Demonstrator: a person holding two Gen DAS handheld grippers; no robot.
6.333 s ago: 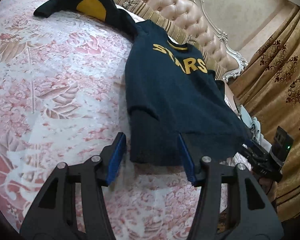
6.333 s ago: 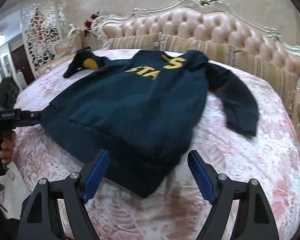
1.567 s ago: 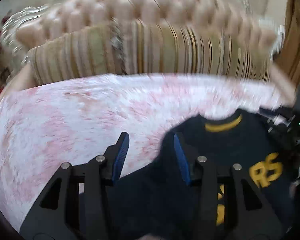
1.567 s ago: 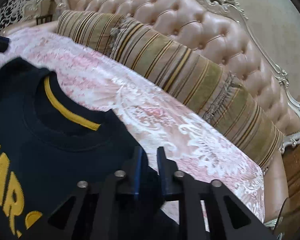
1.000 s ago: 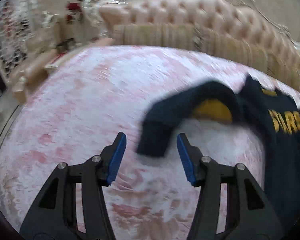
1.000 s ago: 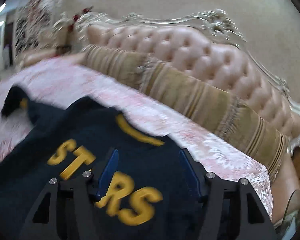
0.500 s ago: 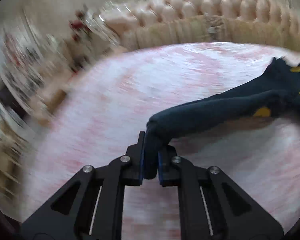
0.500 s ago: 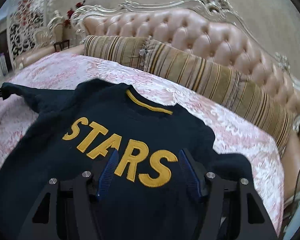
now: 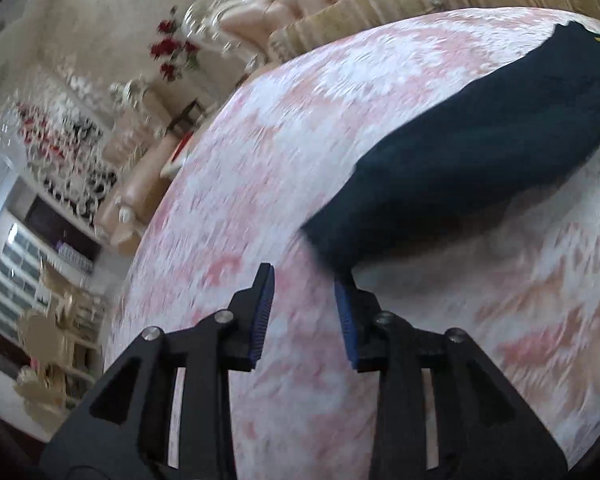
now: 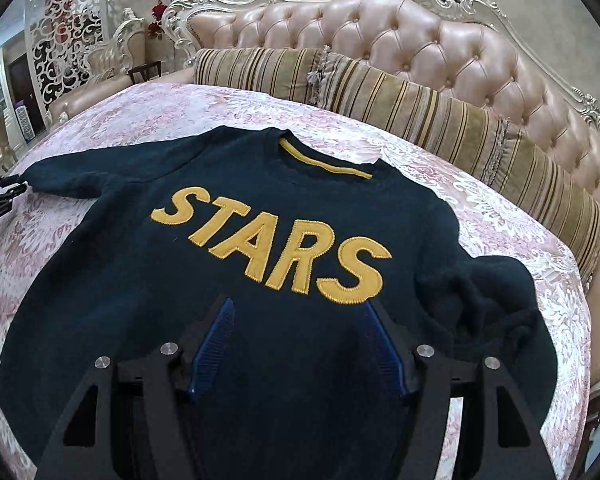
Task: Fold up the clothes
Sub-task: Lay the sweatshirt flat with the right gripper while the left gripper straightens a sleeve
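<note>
Navy STARS sweatshirt (image 10: 260,280) face-up on pink bedspread (image 10: 100,120). Left gripper (image 9: 304,312) jaws just parting, empty, cuff of left sleeve (image 9: 440,176) at right pad. Right gripper (image 10: 296,344) wide open, empty, over chest. Step: spreading flat. Next: straighten bunched right sleeve (image 10: 488,300).

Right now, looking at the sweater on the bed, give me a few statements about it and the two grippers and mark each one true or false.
1. The navy sweater lies front side up, its yellow STARS lettering showing. True.
2. The left gripper is clamped on the sleeve cuff. False: its jaws have just been opening, and the cuff lies just past the fingertips.
3. The right gripper is open above the sweater's chest. True.
4. Both sleeves are laid out straight. False: the right sleeve is bunched beside the body.
5. The sweater rests on a plain white sheet. False: the bedspread is pink and floral.
</note>
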